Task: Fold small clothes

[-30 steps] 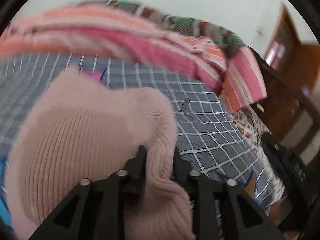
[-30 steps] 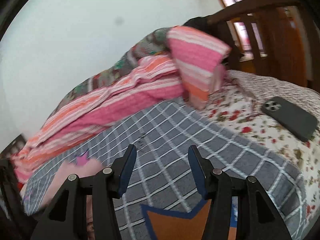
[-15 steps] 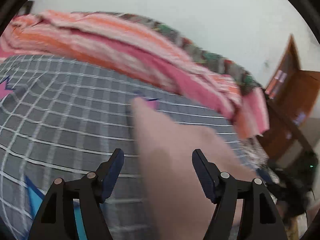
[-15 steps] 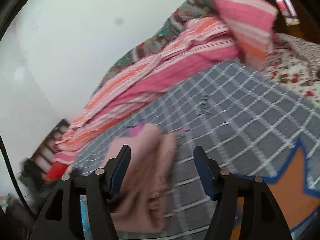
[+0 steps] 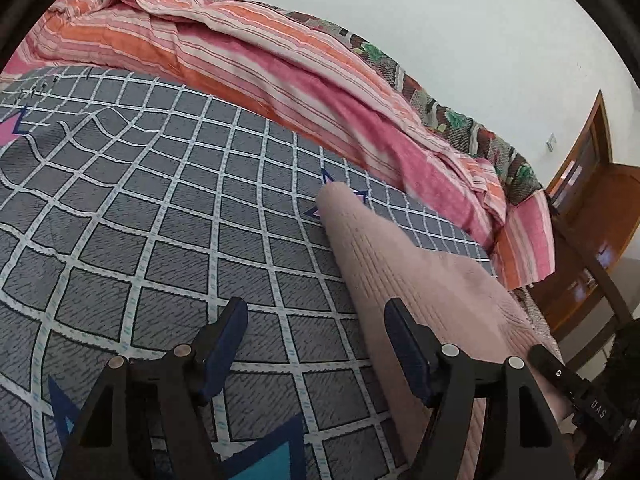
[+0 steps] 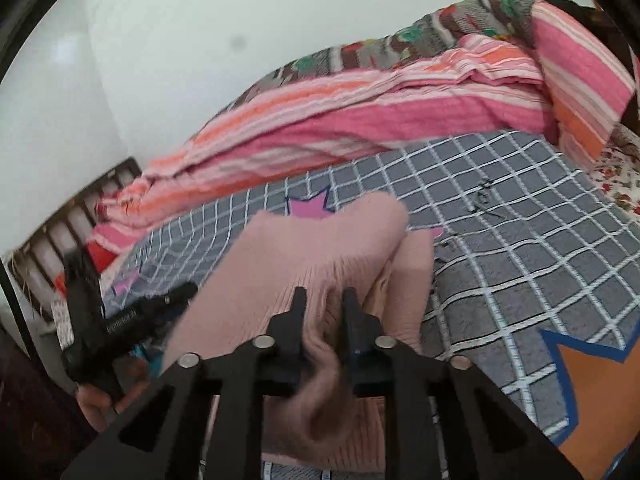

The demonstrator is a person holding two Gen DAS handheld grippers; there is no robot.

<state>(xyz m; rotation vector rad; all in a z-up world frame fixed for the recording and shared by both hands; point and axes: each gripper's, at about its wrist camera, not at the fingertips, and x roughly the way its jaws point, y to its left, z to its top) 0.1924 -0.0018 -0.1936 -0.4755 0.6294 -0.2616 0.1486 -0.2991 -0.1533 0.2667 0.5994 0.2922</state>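
**Right gripper pinches the pink knit; left stands wide**

The left gripper (image 5: pixel 316 340) hovers over the grey checked bedspread (image 5: pixel 160 208) with its jaws spread wide and nothing between them; the pink ribbed sweater (image 5: pixel 420 272) lies just to its right, passing under the right-hand finger. The right gripper (image 6: pixel 323 300) has its jaws nearly closed on a bunched fold of that sweater (image 6: pixel 312 252), which lies on the bed below the striped pink and orange blanket (image 6: pixel 380 116)
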